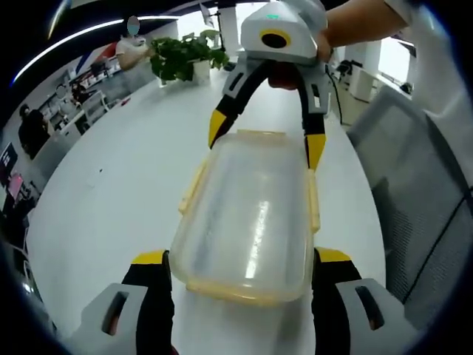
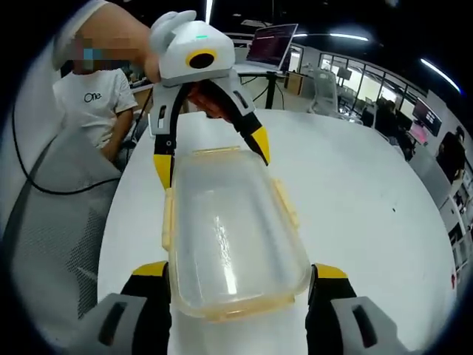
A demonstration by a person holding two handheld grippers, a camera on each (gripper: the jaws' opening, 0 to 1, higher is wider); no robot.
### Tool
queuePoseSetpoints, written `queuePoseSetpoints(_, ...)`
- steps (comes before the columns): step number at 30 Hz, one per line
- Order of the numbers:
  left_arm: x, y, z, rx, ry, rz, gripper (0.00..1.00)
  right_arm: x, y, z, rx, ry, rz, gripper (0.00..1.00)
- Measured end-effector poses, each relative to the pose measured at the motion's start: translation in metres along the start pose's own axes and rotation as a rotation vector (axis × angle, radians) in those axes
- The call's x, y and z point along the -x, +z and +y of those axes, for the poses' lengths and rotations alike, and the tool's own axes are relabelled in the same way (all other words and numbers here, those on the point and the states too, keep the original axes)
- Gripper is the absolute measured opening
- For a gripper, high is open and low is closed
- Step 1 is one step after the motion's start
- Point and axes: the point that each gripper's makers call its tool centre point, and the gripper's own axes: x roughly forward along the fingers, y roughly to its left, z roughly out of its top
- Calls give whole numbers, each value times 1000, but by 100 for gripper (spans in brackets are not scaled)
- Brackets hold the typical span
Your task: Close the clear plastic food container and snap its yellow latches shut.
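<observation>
A clear plastic food container with its lid on was seen lying lengthwise on a white table, bracketed at opposite ends by two hand-held tools. The left gripper was spread wide, its jaws flanking the near end, apparently just clear of the sides. The right gripper was likewise held apart around the other end. Yellow latches were seen along the long sides.

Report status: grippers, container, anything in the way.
Left gripper and right gripper open, straddling opposite ends of the clear food container. Lid on; yellow latches look flared out, unsnapped. White table: nothing blocking.
</observation>
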Motion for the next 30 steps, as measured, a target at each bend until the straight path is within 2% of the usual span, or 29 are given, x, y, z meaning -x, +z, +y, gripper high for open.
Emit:
queuePoseSetpoints(7, -2, -1, 23, -5, -4, 12, 76, -5, 5, -19, 1, -4, 4, 75)
queuePoseSetpoints(17, -8, 5, 49, 13, 4, -9, 76, -9, 6, -48, 18, -1, 13, 75)
queuePoseSetpoints(21, -9, 5, 55, 10, 1, -14, 76, -10, 7, -53, 15, -4, 0, 75)
queuePoseSetpoints(30, -9, 5, 55, 4, -2, -2, 76, -10, 7, -53, 18, -13, 11, 76)
